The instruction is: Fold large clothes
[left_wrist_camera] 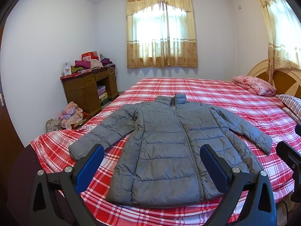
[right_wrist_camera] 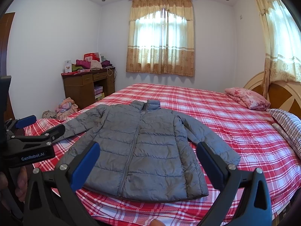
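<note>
red plaid bed (left_wrist_camera: 216,94) held the grey puffer jacket (left_wrist_camera: 169,141), soft and slippery. your left gripper (left_wrist_camera: 152,166) and right gripper (right_wrist_camera: 148,165) gaped wide, empty; sleeve cuffs suited gripping.

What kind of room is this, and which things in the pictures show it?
Most likely a home bedroom. A large bed with a red plaid cover and a wooden headboard fills it, a pink pillow lies at its head, and a wooden desk piled with clothes stands near the curtained window.
</note>
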A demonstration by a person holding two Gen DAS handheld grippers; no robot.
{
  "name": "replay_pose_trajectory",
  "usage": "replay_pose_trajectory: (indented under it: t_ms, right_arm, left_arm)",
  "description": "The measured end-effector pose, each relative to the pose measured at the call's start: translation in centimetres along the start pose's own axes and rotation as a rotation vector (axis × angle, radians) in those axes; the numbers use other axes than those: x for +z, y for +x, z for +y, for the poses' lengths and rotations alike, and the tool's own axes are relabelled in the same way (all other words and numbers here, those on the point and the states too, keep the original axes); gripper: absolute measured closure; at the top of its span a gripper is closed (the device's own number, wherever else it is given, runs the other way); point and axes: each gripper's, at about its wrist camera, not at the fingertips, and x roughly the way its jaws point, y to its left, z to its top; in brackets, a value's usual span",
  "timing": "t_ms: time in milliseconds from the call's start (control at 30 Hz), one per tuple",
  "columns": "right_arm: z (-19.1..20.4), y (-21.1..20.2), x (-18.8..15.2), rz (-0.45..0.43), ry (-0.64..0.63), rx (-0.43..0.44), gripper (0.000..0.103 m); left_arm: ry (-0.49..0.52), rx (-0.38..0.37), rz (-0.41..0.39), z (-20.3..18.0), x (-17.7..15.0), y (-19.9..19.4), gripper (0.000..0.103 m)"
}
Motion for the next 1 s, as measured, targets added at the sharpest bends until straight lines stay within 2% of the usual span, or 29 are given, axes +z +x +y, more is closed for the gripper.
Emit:
replay_pose_trajectory:
  t_ms: [1000]
  right_arm:
    - [0.12, 0.68, -0.56, 0.011, 0.001, 0.000, 0.000]
  left_arm:
    - [-0.003, 0.000, 0.005, 0.44, -0.09, 0.32, 0.001]
